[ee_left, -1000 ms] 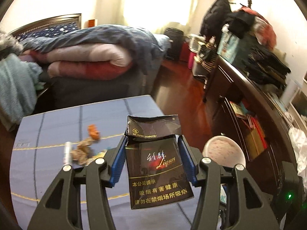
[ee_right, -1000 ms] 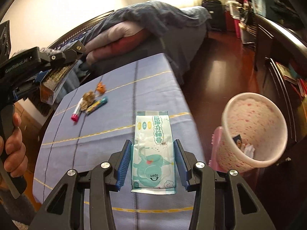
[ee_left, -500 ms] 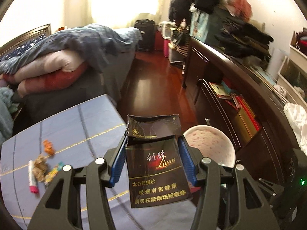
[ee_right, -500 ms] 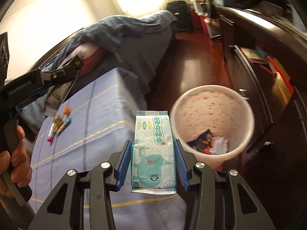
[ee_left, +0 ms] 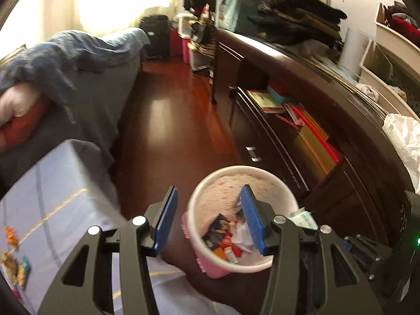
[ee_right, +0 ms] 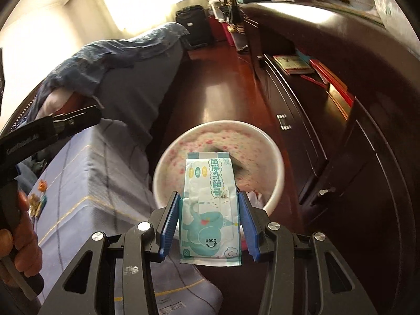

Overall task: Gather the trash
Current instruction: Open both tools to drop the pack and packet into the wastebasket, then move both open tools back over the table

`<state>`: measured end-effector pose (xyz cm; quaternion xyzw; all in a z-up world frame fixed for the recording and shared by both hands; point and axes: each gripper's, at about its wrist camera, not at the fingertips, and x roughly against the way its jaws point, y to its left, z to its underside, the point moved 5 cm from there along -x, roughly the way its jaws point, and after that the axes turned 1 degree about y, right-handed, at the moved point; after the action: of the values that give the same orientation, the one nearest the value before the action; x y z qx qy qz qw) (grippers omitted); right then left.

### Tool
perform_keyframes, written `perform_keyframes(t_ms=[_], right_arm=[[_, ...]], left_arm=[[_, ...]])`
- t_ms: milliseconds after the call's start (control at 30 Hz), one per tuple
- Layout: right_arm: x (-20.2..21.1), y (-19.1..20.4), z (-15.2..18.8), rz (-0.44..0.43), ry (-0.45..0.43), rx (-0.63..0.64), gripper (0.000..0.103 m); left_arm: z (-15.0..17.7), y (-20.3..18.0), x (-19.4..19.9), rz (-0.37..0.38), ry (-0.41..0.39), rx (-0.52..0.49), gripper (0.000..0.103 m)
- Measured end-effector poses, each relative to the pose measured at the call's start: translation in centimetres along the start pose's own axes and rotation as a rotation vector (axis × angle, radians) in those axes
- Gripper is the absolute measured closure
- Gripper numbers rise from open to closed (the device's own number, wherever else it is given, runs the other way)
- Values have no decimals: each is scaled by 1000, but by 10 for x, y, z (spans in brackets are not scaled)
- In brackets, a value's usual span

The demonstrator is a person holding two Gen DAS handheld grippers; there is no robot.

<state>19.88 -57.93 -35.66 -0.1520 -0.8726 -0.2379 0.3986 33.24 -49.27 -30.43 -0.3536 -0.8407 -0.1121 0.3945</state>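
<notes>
A white bin with pink speckles (ee_left: 262, 176) stands on the floor beside the table, with wrappers and paper lying in it. Over it my left gripper (ee_left: 208, 194) is closing its jaws with nothing between them. My right gripper (ee_right: 209, 197) is shut on a pale blue wet-wipes pack (ee_right: 207, 204), held above the bin's rim (ee_right: 278, 155). Behind the pack, a dark shape (ee_right: 236, 165) shows inside the bin. The left gripper (ee_right: 52, 128) also appears at the left of the right wrist view, held by a hand (ee_right: 15, 236).
Small bits of trash (ee_left: 10, 239) (ee_right: 39, 197) lie on the blue-clothed table (ee_left: 52, 183) to the left. A dark wooden cabinet (ee_left: 302, 136) with books runs along the right. A bed with heaped bedding (ee_left: 65, 60) stands behind, with red wooden floor (ee_left: 168, 110) between.
Both grippers have swung right from the table to over the bin. The dark cigarette pack held by the left gripper is gone from its jaws. The right still holds the wipes pack.
</notes>
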Motion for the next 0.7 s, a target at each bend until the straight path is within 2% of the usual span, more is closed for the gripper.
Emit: perform_keyframes(t_ms=[200,267,300,400,500,700], right_arm=[[-20,-9,-8,7,9,-11,57],[-24,-9,-12,16,-1,-9,57],[-27,-9,-15,31,-8,-5,55],[-32,-11,-23,61,-27,-7,40],[-31,-10,-27,81,-42,1,33],[-20,0,-26,124,-54,37,29]], left_arm=[[5,-6,-22,3,40,-22,52],[6,-2,-21,-8,37,-19,38],[5,1,-19,-19,29,-16,37],[2,7,-15,-53,11,-18,31],[0,13,-7,-72,-9,-15,28],[-3,22,14,-93,-47,-5,24]])
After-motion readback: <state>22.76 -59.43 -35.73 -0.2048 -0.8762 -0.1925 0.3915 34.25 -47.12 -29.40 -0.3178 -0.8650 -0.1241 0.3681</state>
